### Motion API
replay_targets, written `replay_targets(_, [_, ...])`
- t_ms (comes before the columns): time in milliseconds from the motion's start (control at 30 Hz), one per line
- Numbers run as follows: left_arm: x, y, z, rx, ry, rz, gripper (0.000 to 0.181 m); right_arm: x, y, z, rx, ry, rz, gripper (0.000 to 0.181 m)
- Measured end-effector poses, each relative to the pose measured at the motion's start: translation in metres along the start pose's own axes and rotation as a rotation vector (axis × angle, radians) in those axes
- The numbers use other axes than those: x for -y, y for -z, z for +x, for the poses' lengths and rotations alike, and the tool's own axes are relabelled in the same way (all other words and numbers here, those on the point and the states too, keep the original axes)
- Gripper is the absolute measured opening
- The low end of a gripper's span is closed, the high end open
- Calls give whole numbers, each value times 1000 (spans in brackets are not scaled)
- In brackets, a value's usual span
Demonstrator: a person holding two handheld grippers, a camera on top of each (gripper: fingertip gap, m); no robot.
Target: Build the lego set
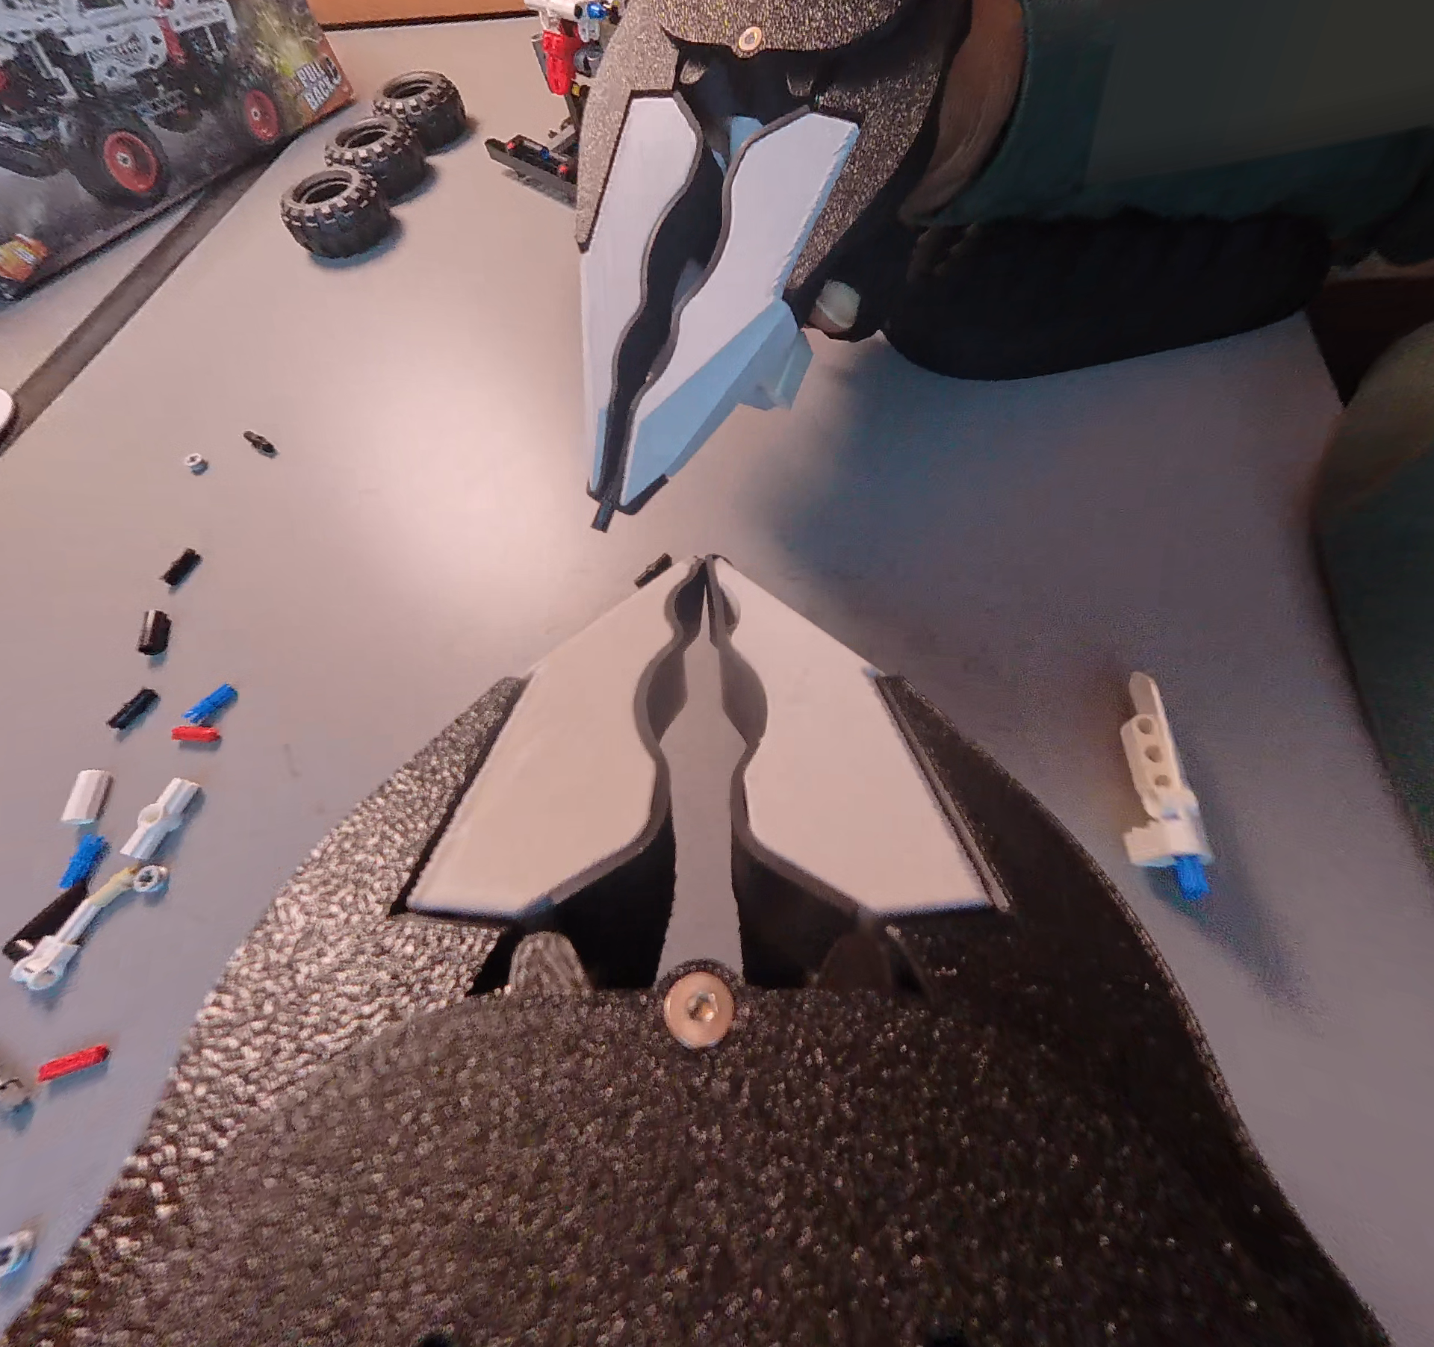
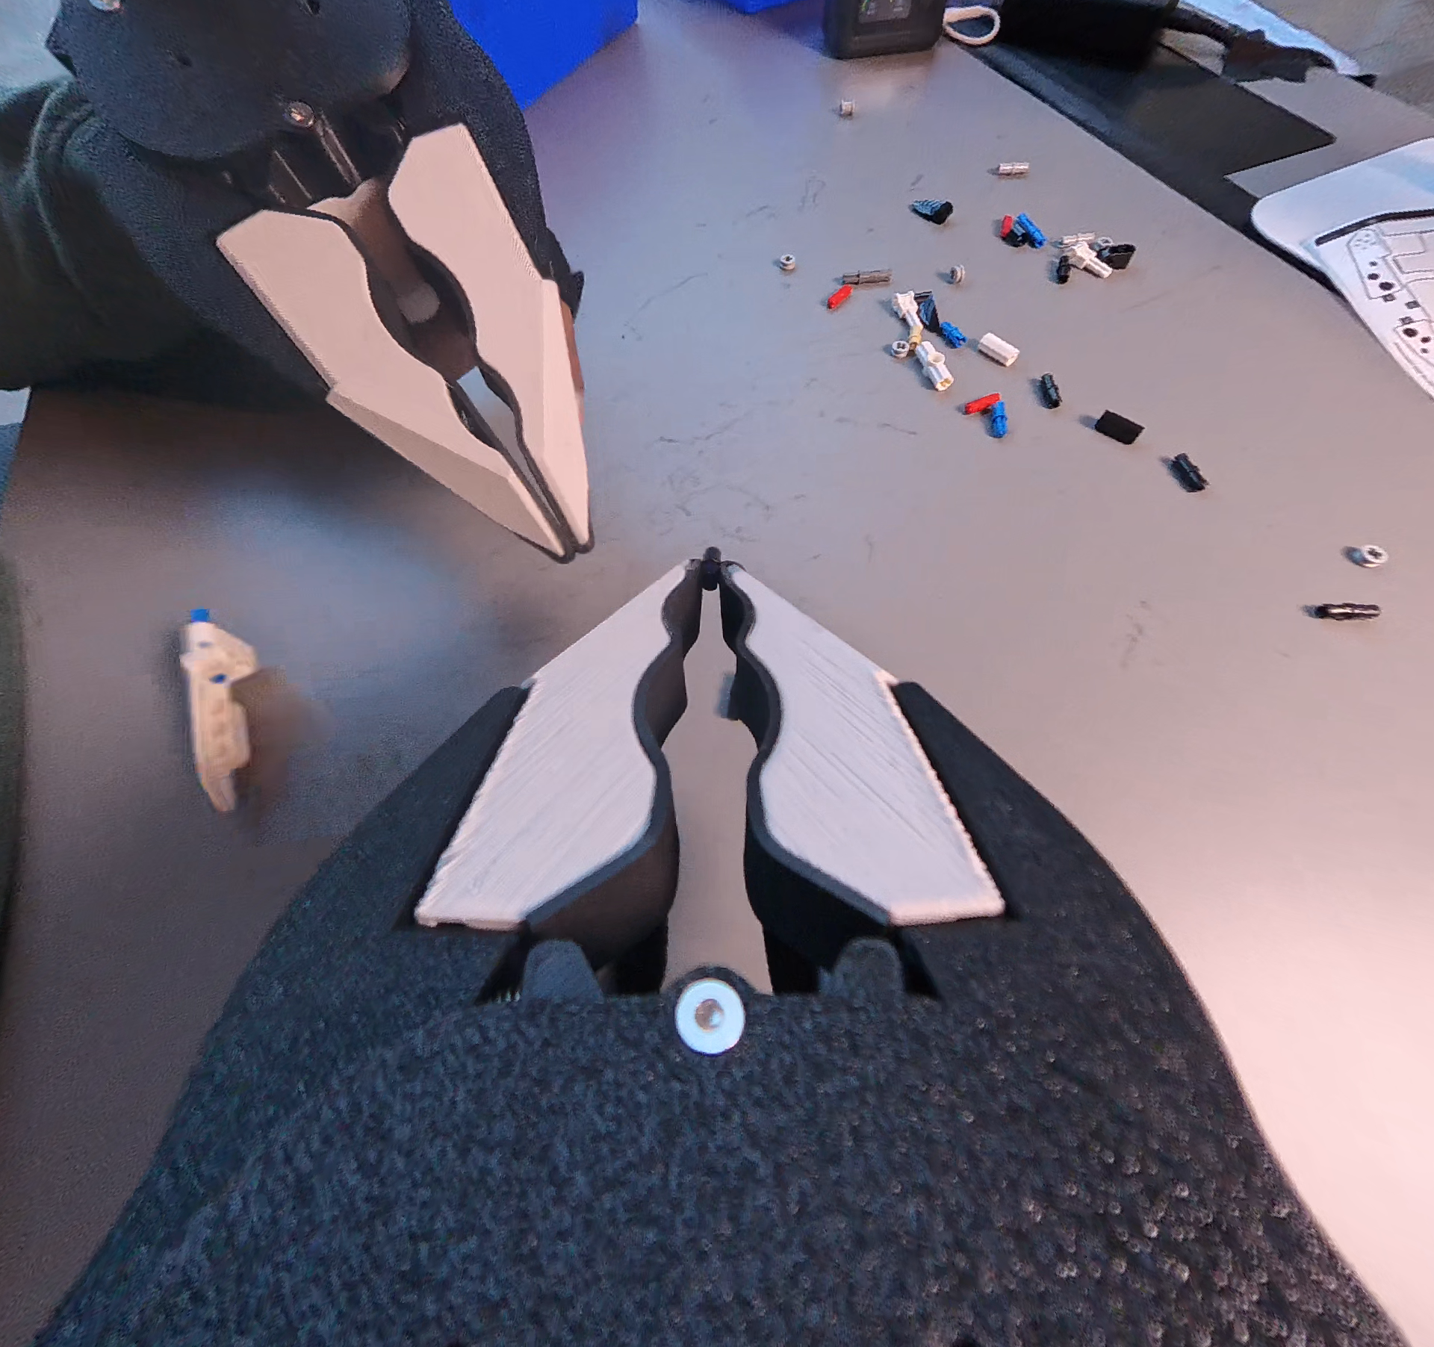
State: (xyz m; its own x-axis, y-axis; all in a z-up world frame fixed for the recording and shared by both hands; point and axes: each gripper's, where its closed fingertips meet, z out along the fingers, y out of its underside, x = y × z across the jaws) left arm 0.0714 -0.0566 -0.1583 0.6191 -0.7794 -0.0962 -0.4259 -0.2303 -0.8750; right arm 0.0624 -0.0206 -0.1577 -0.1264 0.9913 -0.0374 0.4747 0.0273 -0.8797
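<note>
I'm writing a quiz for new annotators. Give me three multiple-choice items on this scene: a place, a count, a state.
1. Where do the loose tyres lie? A) beside the set's box B) in a blue bin C) on the printed sheet
2. How many loose tyres show? A) two B) three C) five
3. The right gripper is: A) wide open B) shut on a small black pin C) shut on a tyre
Answers: 1A, they line up by the box's corner; 2B, three stand in that row; 3B, the pin pokes out between its closed tips.
</note>
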Motion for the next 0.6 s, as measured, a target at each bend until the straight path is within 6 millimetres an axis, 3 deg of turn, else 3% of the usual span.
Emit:
replay_targets(133, [-6,4,19,-157,74,-34,16,-4,-2,4,-12,7,-5,4])
replay_targets(233, [-12,22,39,-240,102,-93,33,-7,-1,10,-37,23,-9,4])
replay_targets(400, [-31,61,96,-311,135,-208,39,-3,1,9,-43,36,7,4])
replay_targets(500, [-44,62,136,-323,188,-269,41,-1,0,4,-39,60,7,4])
replay_targets(600, [-60,54,156,-255,163,-346,48,0,-1,0,-45,87,5,4])
